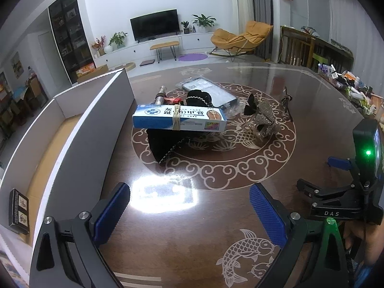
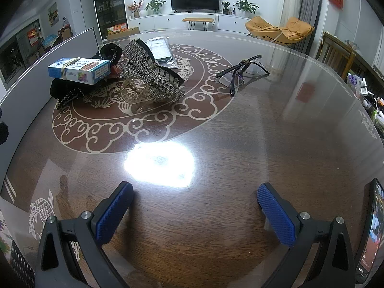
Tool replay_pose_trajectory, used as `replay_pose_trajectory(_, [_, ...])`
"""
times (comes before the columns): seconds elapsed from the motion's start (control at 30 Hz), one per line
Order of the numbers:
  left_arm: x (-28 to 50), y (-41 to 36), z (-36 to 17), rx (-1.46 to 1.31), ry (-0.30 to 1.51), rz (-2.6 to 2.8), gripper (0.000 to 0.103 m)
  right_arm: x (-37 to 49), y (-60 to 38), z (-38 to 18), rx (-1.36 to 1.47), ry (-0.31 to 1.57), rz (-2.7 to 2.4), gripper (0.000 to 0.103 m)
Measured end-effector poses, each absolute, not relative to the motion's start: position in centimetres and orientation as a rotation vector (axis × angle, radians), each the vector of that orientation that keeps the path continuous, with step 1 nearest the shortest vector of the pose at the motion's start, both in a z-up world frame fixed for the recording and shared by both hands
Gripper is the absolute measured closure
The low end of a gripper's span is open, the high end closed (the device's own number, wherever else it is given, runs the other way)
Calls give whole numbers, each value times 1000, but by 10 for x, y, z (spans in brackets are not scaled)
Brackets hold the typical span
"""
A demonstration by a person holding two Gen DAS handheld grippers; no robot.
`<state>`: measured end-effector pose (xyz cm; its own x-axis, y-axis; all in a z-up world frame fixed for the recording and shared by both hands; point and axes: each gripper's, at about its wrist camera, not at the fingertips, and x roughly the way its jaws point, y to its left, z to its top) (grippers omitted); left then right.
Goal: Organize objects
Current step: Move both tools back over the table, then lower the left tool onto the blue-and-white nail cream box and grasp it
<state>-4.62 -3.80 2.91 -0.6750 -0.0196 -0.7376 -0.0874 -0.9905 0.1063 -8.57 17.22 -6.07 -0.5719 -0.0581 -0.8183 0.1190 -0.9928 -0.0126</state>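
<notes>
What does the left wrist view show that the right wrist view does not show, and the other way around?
Only the left wrist view shows the inside of the cardboard box with a small dark packet in it, the right gripper from the side, and the open left gripper.

Only the right wrist view shows a phone at the right edge and its own open, empty jaws.

Both show the blue medicine box on the black cloth, the rhinestone bow clip, the glasses and the table.

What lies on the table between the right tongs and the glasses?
Nothing: in the right wrist view only bare glossy table with a lamp reflection separates the open right tongs from the glasses.
</notes>
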Motion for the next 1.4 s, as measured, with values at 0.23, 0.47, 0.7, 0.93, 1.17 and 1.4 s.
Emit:
replay_pose_trajectory(0.23, [-46, -37, 31, -1237, 208, 2843, 2, -86, 172, -61, 1400, 101, -2699, 0])
replay_pose_trajectory(0.47, [-45, -35, 34, -1233, 190, 2832, 2, -86, 172, -61, 1400, 100, -2699, 0])
replay_pose_trajectory(0.7, [-52, -39, 19, -1282, 169, 2798, 2, -86, 172, -61, 1399, 100, -2701, 0])
replay_pose_trajectory(0.93, [-65, -50, -27, -1438, 112, 2699, 2, -86, 172, -61, 1399, 99, -2702, 0])
replay_pose_trajectory(1.17, [-85, -52, -2, -1341, 75, 2706, 2, -86, 169, -62, 1392, 104, -2692, 0])
replay_pose_trajectory(1.4, [-193, -38, 51, -1135, 245, 2753, 2, -87, 173, -61, 1377, 67, -2693, 0])
